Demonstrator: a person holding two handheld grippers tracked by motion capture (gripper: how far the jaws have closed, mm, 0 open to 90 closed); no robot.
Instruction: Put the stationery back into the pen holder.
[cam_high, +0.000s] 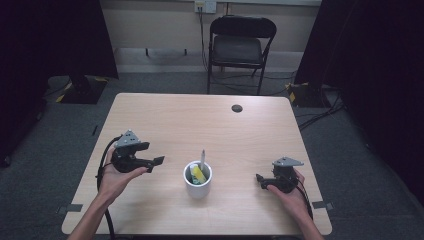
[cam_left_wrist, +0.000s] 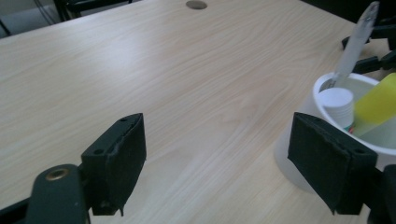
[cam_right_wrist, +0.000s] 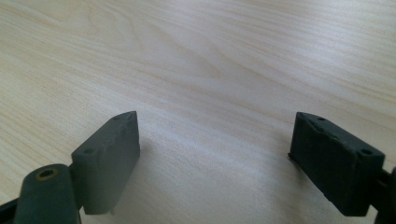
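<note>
A white cup (cam_high: 198, 183) stands near the front middle of the wooden table (cam_high: 200, 125). It holds a yellow marker (cam_high: 198, 173), a white-capped item and a thin grey pen (cam_high: 202, 157) that sticks up. In the left gripper view the cup (cam_left_wrist: 327, 140) sits at the right, with the yellow marker (cam_left_wrist: 376, 105) and the pen (cam_left_wrist: 355, 44). My left gripper (cam_high: 159, 161) is left of the cup, open, nothing between its jaws. My right gripper (cam_high: 258, 179) rests low, right of the cup, open over bare table.
A round grommet hole (cam_high: 237, 108) lies at the table's far side. A black folding chair (cam_high: 240, 47) stands beyond the table. Dark curtains hang at both sides, and cables run on the floor at right.
</note>
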